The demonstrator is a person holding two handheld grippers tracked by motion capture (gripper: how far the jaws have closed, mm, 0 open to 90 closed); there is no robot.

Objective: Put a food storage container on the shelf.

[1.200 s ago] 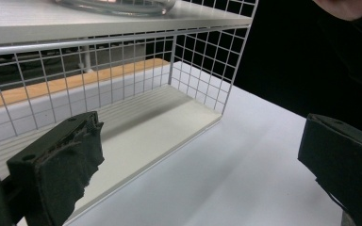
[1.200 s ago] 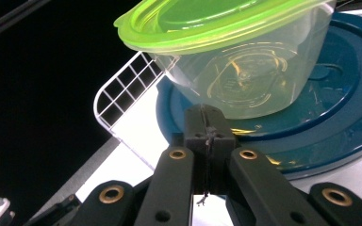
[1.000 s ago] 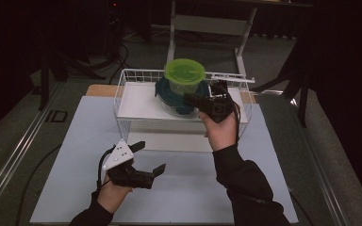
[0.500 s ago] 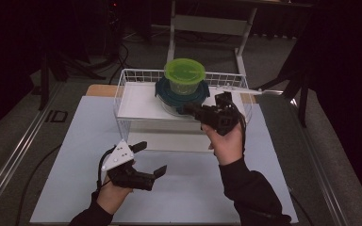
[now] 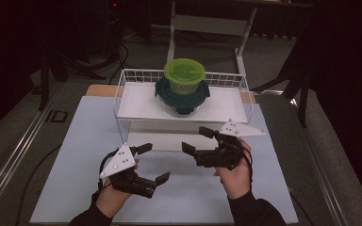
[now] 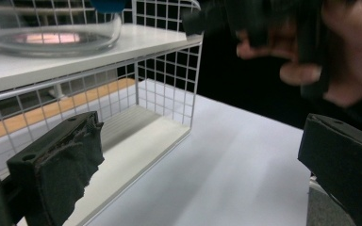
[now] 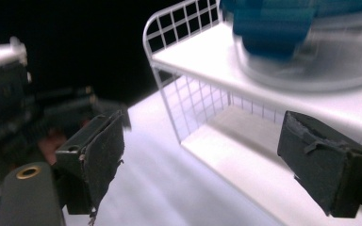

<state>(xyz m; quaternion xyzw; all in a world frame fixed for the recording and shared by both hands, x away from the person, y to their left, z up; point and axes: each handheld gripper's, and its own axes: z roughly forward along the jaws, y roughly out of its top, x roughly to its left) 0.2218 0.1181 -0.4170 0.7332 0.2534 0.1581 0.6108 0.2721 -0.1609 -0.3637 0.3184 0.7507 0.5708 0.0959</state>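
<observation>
A clear glass bowl with a dark teal lid (image 5: 182, 96) stands on the white top shelf of a wire rack (image 5: 132, 84), and a green-lidded tub (image 5: 185, 70) sits on that lid. My right gripper (image 5: 198, 140) hovers in front of the rack above the white mat, open. Its jaws have just been opening and nothing is between them (image 7: 217, 165). The bowl (image 7: 311, 66) shows blurred above the jaws in the right gripper view. My left gripper (image 5: 154, 163) is held low over the mat at the front left, open and empty (image 6: 198, 169), facing the rack (image 6: 169, 75).
The white mat (image 5: 75, 141) covers the table under the rack. The rack's lower shelf (image 6: 136, 136) is bare. Dark stands and a white frame (image 5: 207, 23) stand behind the table. The right hand (image 6: 283, 42) appears blurred in the left gripper view.
My right gripper has pulled back from the stacked containers on the rack, down and toward the person, and its jaws have gone from shut to open. The left gripper has stayed put.
</observation>
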